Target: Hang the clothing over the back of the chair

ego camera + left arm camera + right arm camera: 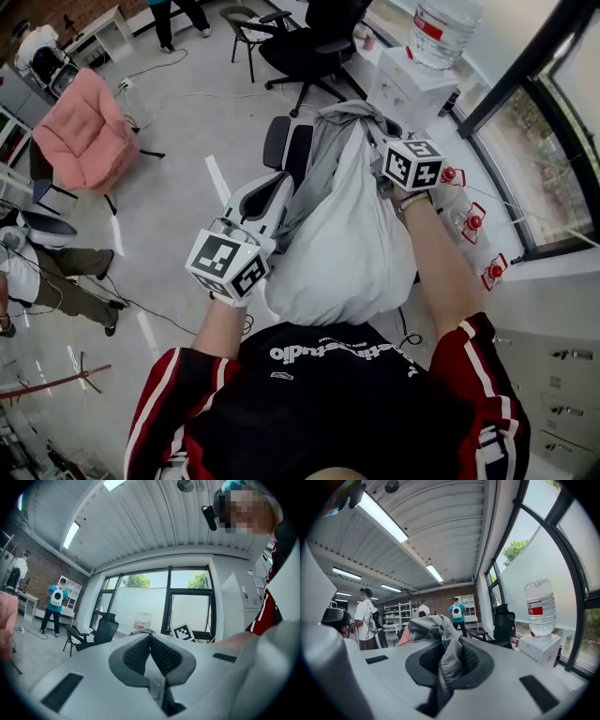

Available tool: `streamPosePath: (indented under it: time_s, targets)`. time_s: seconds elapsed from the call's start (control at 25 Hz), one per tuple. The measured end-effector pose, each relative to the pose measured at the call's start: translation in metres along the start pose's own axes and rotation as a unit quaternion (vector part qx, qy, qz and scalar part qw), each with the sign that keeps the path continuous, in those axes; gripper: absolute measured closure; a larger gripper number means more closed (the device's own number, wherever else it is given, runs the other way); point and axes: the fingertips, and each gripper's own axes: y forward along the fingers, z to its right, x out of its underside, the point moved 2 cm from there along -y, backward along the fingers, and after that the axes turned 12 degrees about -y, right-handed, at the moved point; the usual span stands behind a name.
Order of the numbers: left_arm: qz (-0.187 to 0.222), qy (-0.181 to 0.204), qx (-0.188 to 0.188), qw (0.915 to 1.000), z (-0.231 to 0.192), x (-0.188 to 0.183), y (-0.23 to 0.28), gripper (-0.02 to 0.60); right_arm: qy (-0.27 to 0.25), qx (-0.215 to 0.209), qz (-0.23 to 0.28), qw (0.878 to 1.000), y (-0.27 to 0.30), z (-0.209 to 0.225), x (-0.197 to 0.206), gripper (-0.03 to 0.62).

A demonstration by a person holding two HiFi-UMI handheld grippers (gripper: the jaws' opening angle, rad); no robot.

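Both sets of jaws are clamped on the grey garment (342, 234): the left gripper (151, 639) pinches a thin edge, the right gripper (446, 656) a bunched fold. The garment hangs between them, with the black office chair (279, 142) at its 11 o'clock.

The clothing (347, 234) hangs between the left hand-held gripper (267, 197) and the right hand-held gripper (380, 141), the chair (286, 145) behind it, a water bottle (441, 28) on a box (412, 89) farther back at right.

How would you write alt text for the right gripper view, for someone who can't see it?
The hand-held gripper has its jaws shut on a bunched grey garment, seen close up. Behind it, people stand across the room, and a large water bottle sits at the right.
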Motion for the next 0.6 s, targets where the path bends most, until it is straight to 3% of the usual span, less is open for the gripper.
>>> streamPosePath:
  time_s: [0.28,0.6]
  targets:
    - [-0.005,0.000,0.002,1.0000,0.004,0.001,-0.001,0.558,0.012,-0.019,-0.034,0.999,0.001,-0.001,0.031,0.544]
    - [-0.006,0.003,0.004,1.0000,0.012,0.002,0.001,0.558,0.005,-0.073,-0.058,0.996,-0.005,-0.007,0.042,0.460]
